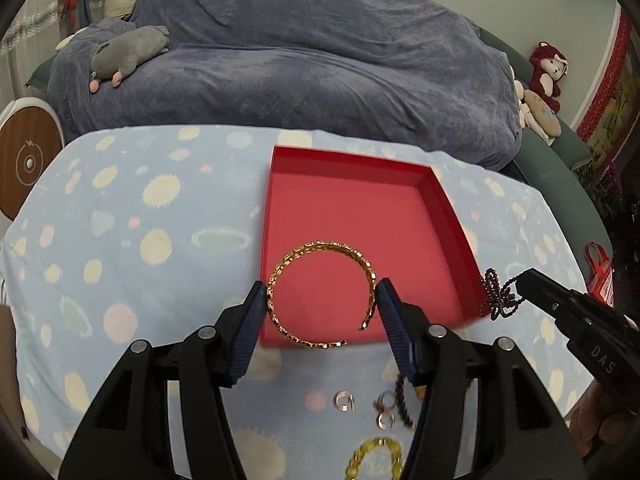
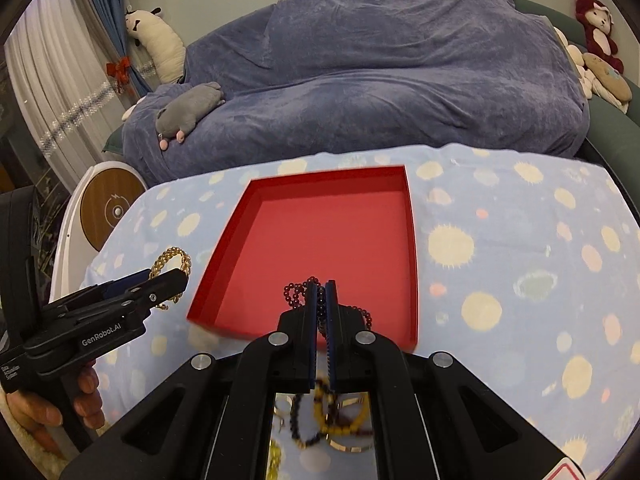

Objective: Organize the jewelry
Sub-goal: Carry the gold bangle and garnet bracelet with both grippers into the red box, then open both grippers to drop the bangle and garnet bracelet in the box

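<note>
The left gripper (image 1: 322, 300) holds a gold open bangle (image 1: 320, 294) across its width, its blue pads (image 1: 256, 308) pressed against the bangle's two sides, above the near left corner of an open red box (image 1: 360, 216). The right gripper (image 2: 322, 300) has its jaws closed on a string of dark purple beads (image 2: 298, 292), loops of which bunch out to the left of the fingers and trail to the right; from the left wrist view the same beads hang from its tip just beside the box's near right corner. The red box sits on a pale blue cloth (image 1: 120, 220) printed with cream and pink spots, and its floor is bare. On the cloth near the camera lie small silver rings (image 1: 345, 402), a yellow bead bracelet (image 1: 376, 458) and more dark beads, partly hidden behind the gripper arms. A hand (image 2: 48, 404) grips the left gripper's handle in the right wrist view. Behind the cloth stands a sofa under a blue-grey throw (image 1: 304, 64), with a grey plush toy (image 1: 128, 54) lying on it.
</note>
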Action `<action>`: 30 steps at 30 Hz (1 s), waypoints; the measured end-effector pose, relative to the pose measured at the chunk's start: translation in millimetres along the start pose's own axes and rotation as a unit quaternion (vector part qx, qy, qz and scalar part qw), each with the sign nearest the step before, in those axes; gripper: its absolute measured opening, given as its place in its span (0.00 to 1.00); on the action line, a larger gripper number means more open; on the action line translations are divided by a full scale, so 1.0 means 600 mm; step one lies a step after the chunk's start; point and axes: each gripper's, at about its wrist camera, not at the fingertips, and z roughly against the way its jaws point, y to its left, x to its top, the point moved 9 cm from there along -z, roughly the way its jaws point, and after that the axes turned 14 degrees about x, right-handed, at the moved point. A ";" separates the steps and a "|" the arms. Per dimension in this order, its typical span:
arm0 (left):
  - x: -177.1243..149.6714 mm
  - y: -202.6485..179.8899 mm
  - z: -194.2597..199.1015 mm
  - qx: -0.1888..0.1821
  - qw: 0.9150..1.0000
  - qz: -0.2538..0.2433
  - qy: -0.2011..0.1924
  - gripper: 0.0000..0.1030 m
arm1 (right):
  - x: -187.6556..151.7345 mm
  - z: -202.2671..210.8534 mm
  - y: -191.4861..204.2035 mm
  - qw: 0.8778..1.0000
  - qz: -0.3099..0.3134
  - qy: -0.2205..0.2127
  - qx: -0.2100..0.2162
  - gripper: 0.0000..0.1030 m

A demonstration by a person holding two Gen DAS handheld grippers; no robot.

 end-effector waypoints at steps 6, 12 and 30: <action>0.110 -0.033 -0.082 0.019 0.999 -0.025 -0.020 0.52 | 0.117 -0.079 -0.051 0.998 0.045 -0.014 -0.051 0.04; 0.143 -0.060 -0.183 0.031 0.999 -0.043 0.007 0.52 | 0.160 -0.176 -0.119 0.992 0.069 0.018 -0.104 0.04; 0.162 -0.043 -0.229 0.037 0.999 -0.001 0.019 0.75 | 0.172 -0.170 -0.141 0.993 0.042 -0.006 -0.107 0.50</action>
